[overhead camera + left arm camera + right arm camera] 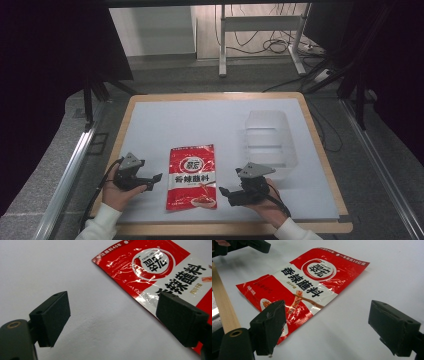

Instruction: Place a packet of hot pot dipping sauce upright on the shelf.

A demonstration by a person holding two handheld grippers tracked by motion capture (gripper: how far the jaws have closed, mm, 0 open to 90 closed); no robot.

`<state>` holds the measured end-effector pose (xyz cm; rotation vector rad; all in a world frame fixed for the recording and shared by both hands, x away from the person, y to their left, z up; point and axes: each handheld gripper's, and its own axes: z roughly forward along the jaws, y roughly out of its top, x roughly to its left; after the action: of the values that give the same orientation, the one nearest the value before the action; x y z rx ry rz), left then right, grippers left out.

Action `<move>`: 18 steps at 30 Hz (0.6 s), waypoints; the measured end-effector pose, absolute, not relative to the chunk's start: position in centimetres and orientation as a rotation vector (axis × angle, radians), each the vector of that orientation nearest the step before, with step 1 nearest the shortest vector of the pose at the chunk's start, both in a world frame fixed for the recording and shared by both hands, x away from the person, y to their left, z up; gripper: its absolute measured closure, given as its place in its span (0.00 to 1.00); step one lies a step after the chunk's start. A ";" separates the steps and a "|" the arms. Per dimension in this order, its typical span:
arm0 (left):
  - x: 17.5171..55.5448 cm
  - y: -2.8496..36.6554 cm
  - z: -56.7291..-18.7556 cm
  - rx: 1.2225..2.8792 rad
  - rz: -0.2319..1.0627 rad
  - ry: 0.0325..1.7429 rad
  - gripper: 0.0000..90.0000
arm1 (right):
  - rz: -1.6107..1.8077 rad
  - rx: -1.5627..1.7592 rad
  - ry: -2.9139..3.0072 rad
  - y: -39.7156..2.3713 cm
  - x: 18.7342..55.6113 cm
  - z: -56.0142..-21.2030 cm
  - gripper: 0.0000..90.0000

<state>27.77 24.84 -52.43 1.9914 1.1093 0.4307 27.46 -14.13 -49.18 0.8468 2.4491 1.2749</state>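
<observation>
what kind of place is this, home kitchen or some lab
Most likely a lab recording bench: a bare white-topped table with a staged red sauce packet, dark curtains around it, and loose cables on the floor.

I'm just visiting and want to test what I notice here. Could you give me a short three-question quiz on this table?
1. True or false: the red packet lies flat on the table's white mat, between the left gripper and the right gripper.
2. What stands on the mat beyond the right gripper? A) a clear plastic container B) a metal pot C) a stack of books
3. Fill in: both grippers' jaws are ____, with nothing between them.

Key: 1 true; 2 A; 3 open.
</observation>
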 end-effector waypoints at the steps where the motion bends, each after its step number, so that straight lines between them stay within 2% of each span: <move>1: 27.8 24.8 -52.4 1.991 0.431 1.109 0.14 | 1.275 0.847 2.449 -14.1 27.5 -49.2 0.17; 18: 25.1 24.9 -52.2 2.046 0.393 1.112 0.19 | 1.246 0.744 2.493 -12.9 27.7 -47.6 0.23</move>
<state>25.10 24.92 -52.16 2.0456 1.1122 0.3928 27.72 -12.85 -47.57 0.7444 2.4934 1.2465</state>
